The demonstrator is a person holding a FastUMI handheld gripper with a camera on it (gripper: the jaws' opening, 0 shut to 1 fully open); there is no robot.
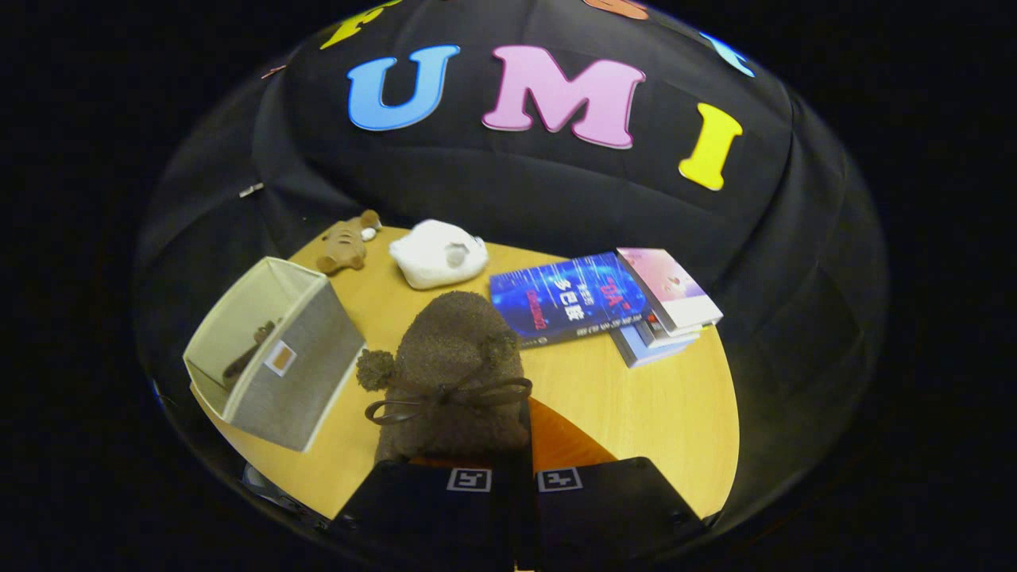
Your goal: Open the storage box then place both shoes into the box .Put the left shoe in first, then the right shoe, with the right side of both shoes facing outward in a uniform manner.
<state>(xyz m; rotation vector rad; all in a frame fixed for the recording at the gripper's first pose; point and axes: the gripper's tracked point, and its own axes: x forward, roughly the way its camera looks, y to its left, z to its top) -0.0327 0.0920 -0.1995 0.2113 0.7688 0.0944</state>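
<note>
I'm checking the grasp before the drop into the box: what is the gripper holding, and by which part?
The gripper is shut on the brown fuzzy shoe, pinching it at the rear edge nearest the fingers.

Scene viewed from on the gripper [515, 469], aimed forward and downward along its fingers, table [651, 405] seen close from above

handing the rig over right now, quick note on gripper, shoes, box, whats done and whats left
Gripper: fingers closed together on the brown shoe, holding it above the table.
Storage box: open, beside the held shoe, with a dark brown thing inside, apparently the other shoe.
Done: box open, first shoe seemingly in.
Left: place the held shoe in the box, facing like the first.
</note>
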